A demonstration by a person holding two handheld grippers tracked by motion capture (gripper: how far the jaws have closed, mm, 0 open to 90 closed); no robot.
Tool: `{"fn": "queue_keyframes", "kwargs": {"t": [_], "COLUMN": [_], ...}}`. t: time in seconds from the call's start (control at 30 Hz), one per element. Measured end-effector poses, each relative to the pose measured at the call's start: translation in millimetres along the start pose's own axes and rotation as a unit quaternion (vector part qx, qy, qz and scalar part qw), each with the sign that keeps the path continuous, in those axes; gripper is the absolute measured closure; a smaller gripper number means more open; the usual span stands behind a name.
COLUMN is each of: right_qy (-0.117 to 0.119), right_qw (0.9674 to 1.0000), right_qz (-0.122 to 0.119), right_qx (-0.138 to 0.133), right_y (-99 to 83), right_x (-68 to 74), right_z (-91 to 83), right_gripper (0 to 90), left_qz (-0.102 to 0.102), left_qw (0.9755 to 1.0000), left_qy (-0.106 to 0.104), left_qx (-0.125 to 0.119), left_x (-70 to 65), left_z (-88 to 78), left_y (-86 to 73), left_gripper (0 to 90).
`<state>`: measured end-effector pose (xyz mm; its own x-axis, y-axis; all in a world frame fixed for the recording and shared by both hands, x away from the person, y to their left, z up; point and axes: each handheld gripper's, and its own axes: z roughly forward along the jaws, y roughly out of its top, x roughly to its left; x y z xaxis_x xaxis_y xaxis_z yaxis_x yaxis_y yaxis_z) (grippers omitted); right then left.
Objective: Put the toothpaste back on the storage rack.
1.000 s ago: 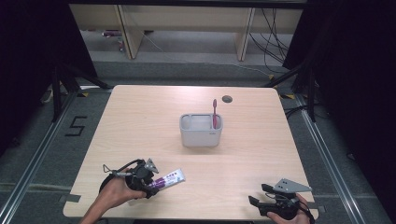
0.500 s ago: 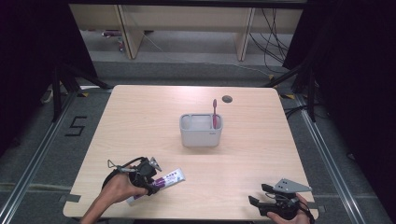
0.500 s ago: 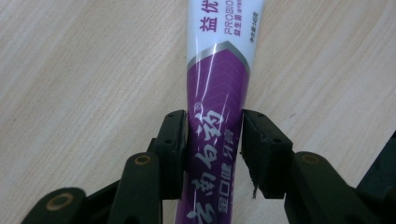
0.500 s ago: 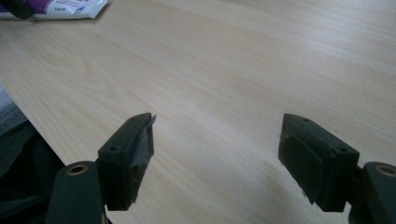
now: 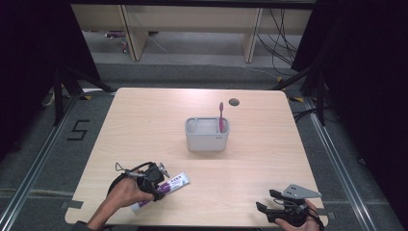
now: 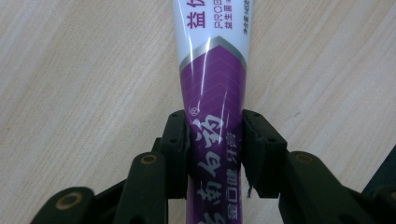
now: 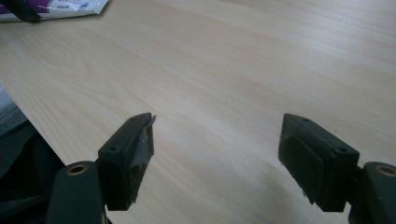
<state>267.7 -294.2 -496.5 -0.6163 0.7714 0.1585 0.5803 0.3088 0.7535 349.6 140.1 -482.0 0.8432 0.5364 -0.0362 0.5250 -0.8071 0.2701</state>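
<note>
Our left tool [image 6: 212, 151] squeezes the toothpaste tube [image 6: 212, 88], which lies flat on the counter [image 5: 144, 130] between its jaws. Our right tool [image 7: 217, 154] is open and empty. We think lifting comes next.

We're in a lab recording bay: pale wooden table [image 5: 144, 120] ringed by black curtains [image 5: 29, 62], floor rails [image 5: 33, 163], loose cables [image 5: 284, 29].

Light wood tabletop [image 5: 144, 125] with a small round hole [image 5: 234, 101] near the far edge — grey carpet floor [image 5: 67, 159] around it, marked with a "5" [image 5: 77, 130]. Wooden shelving [image 5: 192, 24] behind, cables [image 5: 279, 29] trailing at right — dark curtains [image 5: 29, 57] both sides.
</note>
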Motion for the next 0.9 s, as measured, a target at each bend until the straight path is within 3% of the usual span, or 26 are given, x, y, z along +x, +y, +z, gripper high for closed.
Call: {"fn": "queue_keyframes", "kwargs": {"t": [0.53, 0.9], "right_qy": [-0.001, -0.007], "right_qw": [1.0000, 1.0000], "right_qz": [0.000, -0.001], "right_qx": [0.001, -0.005], "right_y": [-0.1, -0.5], "right_x": [-0.3, -1.2], "right_z": [0.1, 0.2], "right_gripper": [27.4, 27.4], "left_qz": [0.029, 0.031], "left_qw": [0.9994, 0.9989], "left_qy": [0.017, 0.019], "left_qx": [0.011, -0.031], "left_x": [-4.9, 0.5], "left_z": [-2.6, -5.3], "left_y": [4.6, 4.3], "left_gripper": [71.1, 72.1]}}
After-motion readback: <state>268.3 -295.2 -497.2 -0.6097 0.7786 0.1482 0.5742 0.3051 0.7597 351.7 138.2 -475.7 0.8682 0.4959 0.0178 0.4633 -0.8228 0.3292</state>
